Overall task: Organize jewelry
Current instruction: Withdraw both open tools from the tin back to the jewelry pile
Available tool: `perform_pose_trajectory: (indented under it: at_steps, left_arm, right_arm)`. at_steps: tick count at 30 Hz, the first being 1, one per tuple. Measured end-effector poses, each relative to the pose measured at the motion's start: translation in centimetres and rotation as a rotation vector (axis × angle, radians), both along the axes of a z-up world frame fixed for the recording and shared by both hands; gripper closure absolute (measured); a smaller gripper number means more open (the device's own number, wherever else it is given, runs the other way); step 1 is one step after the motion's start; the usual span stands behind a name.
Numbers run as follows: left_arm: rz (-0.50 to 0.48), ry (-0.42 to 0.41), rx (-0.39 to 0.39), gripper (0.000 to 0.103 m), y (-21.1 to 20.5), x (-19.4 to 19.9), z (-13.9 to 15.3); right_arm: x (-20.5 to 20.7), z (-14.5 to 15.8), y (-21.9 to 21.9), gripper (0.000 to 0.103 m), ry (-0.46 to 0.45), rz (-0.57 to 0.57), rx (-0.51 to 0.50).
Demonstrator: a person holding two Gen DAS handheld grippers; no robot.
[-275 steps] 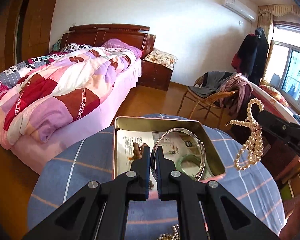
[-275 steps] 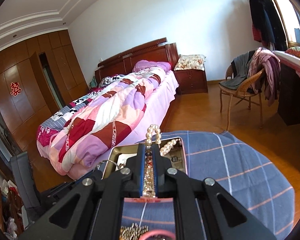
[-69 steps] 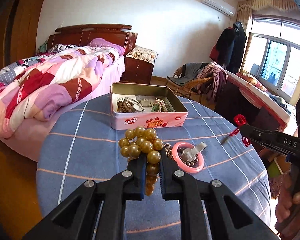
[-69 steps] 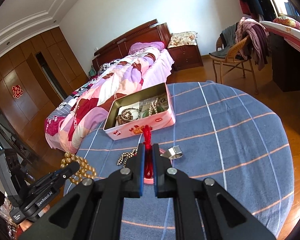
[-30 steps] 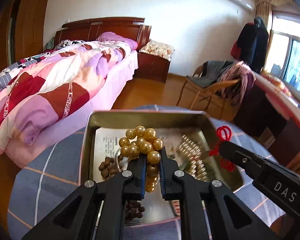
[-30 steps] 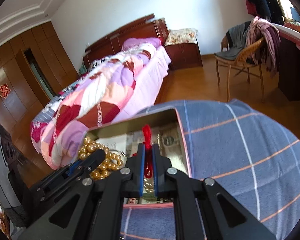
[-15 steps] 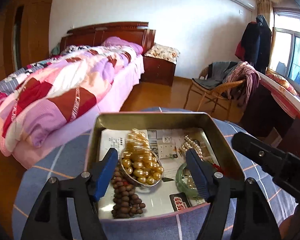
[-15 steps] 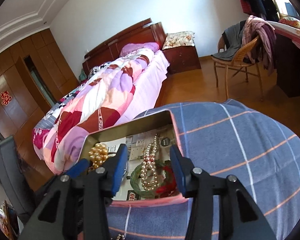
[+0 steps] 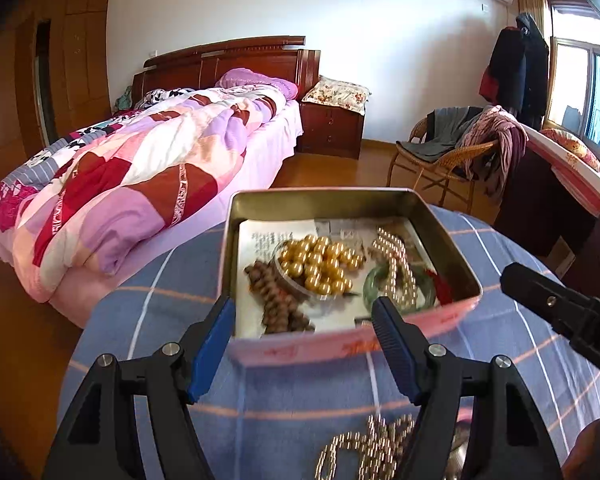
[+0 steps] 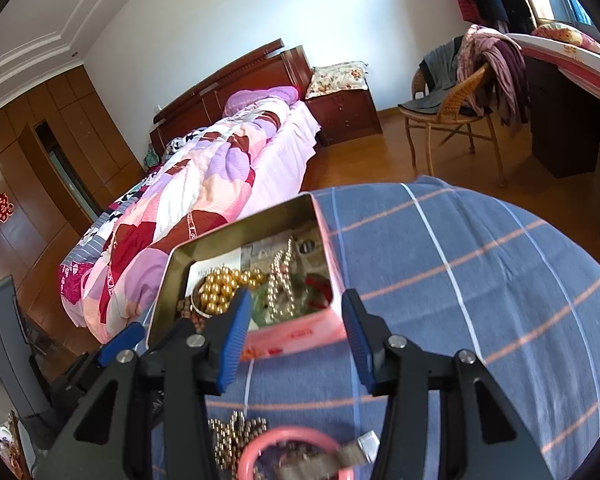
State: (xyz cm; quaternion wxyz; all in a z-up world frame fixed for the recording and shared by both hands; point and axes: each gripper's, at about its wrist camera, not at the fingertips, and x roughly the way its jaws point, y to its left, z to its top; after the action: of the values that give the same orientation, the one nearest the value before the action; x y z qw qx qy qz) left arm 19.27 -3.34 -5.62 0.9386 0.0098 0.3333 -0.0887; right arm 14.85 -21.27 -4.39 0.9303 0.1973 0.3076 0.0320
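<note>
Gold beads (image 9: 320, 268) lie in your pink tin (image 9: 340, 346) beside a pearl strand (image 9: 396, 268); your left gripper (image 9: 304, 344) and right gripper (image 10: 296, 340) hover near it, fingers spread, empty.

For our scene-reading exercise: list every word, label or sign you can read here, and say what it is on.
"囍" (probably): red sign on the wardrobe door.
Red print on the pink tin: blurred, unreadable.
Printed paper inside the tin: too small to read.
</note>
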Motion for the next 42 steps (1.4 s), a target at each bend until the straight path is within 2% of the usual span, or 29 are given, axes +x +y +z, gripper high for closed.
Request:
perform_pose_trajectory:
  at_steps: [2, 12, 19, 25, 31, 34, 39, 40, 42]
  left_arm:
    - [0.004, 0.007, 0.008, 0.032, 0.2, -0.8, 0.0]
    - [0.016, 0.037, 0.026, 0.032, 0.8, -5.4, -0.8]
    - [0.036, 0.063, 0.036, 0.032, 1.9, -8.0, -1.7]
    - [0.055, 0.111, 0.015, 0.032, 3.2, -9.5, -3.0]
    - [0.064, 0.126, -0.010, 0.032, 4.1, -10.3, -3.2]
    - [0.064, 0.127, -0.002, 0.032, 4.2, -10.3, -3.3]
    - [0.063, 0.140, -0.016, 0.032, 4.5, -10.2, -3.5]
    - [0.063, 0.142, -0.017, 0.032, 4.6, -10.2, -3.5]
    - [0.061, 0.144, -0.020, 0.032, 4.7, -10.2, -3.5]
  right_arm:
    - [-0.7, 0.0, -0.1, 0.045, 0.001, -0.010, 0.006]
    - [-5.0, -1.2, -0.6, 0.045, 0.044, -0.032, -0.022]
    - [-7.5, -2.5, -2.5, 0.045, 0.102, -0.085, -0.003]
    - [-8.7, -3.9, -2.9, 0.045, 0.143, -0.075, 0.038]
    - [-6.6, -4.9, -1.3, 0.044, 0.195, 0.006, 0.099]
    - [-4.9, -5.7, -0.5, 0.044, 0.239, 0.018, 0.154]
    - [-2.6, -5.7, 0.5, 0.044, 0.249, 0.014, 0.162]
    - [-2.3, -5.6, 0.6, 0.047, 0.256, 0.010, 0.148]
    - [-2.2, -6.0, 0.6, 0.074, 0.281, 0.020, 0.148]
